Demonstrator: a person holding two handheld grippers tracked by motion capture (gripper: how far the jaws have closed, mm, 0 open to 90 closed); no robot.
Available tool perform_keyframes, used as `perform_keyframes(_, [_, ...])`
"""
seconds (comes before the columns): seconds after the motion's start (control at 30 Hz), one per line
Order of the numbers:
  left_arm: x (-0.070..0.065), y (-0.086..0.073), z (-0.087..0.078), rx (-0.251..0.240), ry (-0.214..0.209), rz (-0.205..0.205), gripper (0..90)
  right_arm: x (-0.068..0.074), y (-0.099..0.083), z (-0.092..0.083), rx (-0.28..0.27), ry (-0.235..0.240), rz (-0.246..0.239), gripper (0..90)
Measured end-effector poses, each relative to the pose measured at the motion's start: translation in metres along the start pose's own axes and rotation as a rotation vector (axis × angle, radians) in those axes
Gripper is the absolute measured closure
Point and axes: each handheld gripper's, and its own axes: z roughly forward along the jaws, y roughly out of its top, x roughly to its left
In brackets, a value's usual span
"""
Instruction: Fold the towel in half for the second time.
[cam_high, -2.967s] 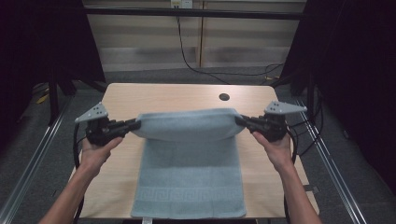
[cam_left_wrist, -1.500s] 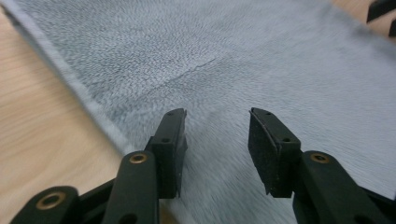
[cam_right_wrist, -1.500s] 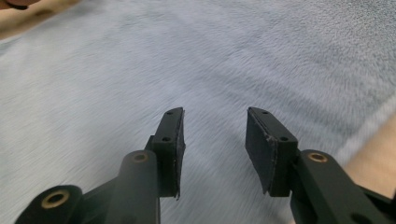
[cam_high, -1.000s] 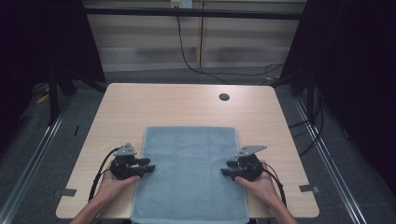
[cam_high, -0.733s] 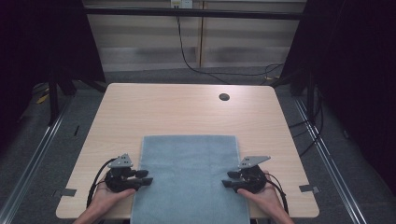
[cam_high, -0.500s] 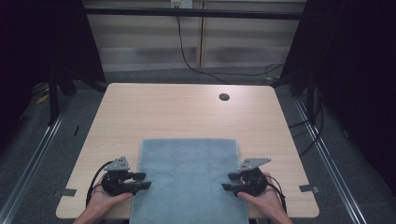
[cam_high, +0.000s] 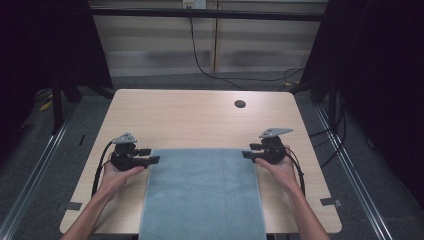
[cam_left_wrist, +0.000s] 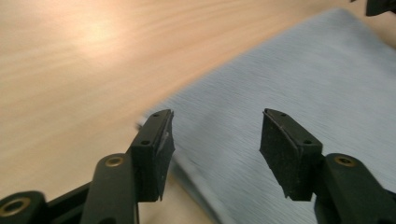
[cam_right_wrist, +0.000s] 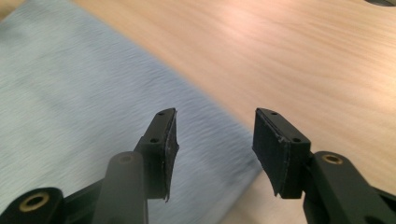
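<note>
Light wood desk with a round cable hole near the far edge, dark room around it, grey floor. The blue-grey towel lies flat on the near half, long axis running toward the person, near end hanging over the edge. Compared with half a second ago, the left hand-held gripper and right hand-held gripper have moved up to the towel's far corners, jaws spread apart, holding nothing.

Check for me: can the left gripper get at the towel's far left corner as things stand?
Probably yes. The left gripper hangs open right at that corner of the towel, jaws either side of its edge, with only bare table around.
</note>
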Motion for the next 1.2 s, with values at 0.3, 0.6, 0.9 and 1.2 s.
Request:
perform_keyframes(0.3, [0.023,0.006,0.026,0.064,0.018,-0.006,34.8,-0.025,-0.001,0.030,0.080,-0.008,0.026,47.9])
perform_keyframes(0.6, [0.017,0.001,0.040,0.080,0.029,-0.015,46.5,-0.017,-0.008,0.034,0.106,0.004,0.002,69.3])
perform_keyframes(0.9, [0.021,0.010,0.031,-0.024,-0.052,-0.045,82.6,-0.023,-0.002,0.022,0.024,0.066,0.076,86.7])
perform_keyframes(1.2, [0.014,0.057,0.010,-0.107,-0.078,0.029,82.5,-0.028,0.039,-0.009,-0.137,0.077,0.094,87.2])
